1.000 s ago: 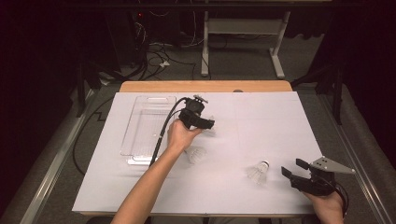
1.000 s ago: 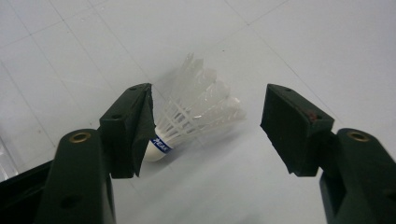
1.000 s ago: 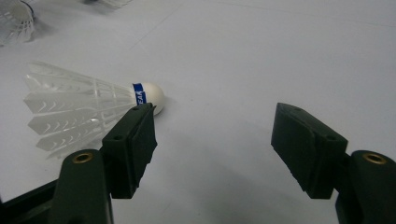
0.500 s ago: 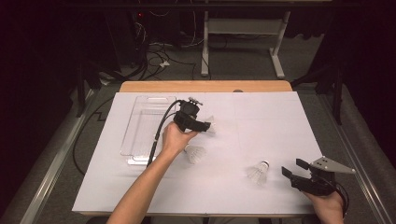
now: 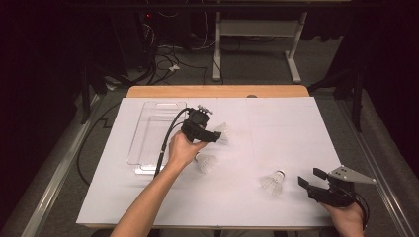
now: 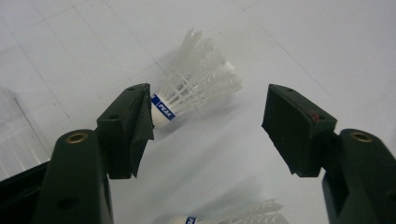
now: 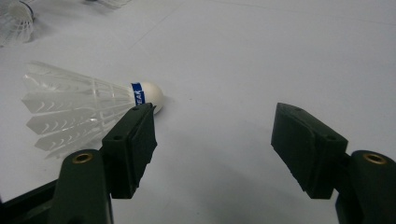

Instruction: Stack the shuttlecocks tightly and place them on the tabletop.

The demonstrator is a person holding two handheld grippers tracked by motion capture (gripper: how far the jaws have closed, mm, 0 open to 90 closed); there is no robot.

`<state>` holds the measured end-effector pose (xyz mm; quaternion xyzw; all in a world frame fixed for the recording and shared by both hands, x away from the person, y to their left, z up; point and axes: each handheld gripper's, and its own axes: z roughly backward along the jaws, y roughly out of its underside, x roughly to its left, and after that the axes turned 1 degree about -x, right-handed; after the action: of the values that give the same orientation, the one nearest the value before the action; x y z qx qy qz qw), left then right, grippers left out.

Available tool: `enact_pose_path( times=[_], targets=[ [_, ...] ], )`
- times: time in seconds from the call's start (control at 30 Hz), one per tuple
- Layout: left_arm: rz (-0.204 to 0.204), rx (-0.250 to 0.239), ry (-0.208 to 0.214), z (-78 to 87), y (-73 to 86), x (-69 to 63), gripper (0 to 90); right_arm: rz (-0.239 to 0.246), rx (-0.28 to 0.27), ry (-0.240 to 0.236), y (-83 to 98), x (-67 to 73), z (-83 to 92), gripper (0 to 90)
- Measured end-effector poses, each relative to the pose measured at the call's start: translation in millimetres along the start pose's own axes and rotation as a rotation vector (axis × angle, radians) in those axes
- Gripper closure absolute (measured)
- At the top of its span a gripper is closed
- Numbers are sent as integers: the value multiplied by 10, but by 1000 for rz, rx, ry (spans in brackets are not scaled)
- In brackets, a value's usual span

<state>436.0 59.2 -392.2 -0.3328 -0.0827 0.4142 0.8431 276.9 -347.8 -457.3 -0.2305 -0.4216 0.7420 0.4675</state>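
Lying ahead of left claw (image 6: 205,126): a shuttlecock (image 6: 196,88) on its side on the desk (image 5: 296,128), cork just beside the left-hand jaw, feathers pointing away.
Left claw state: spread wide, gripping nothing.
Shuttlecock look: white feathers, white cork, blue band with white lettering.
Right claw (image 7: 212,140): spread, empty; another shuttlecock (image 7: 84,109) near its left-hand jaw.
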Motion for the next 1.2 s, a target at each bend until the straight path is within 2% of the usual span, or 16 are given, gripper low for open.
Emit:
enact_pose_path(
  times=[0.87, 1.2],
  targets=[
    [-5, 5, 18, 141, 160, -75, 335, 0, 3, 1, 0, 3, -1, 310],
    [-11, -2, 19, 242, 236, -97, 334, -3, 4, 2, 0, 2, -3, 309]
  ],
)
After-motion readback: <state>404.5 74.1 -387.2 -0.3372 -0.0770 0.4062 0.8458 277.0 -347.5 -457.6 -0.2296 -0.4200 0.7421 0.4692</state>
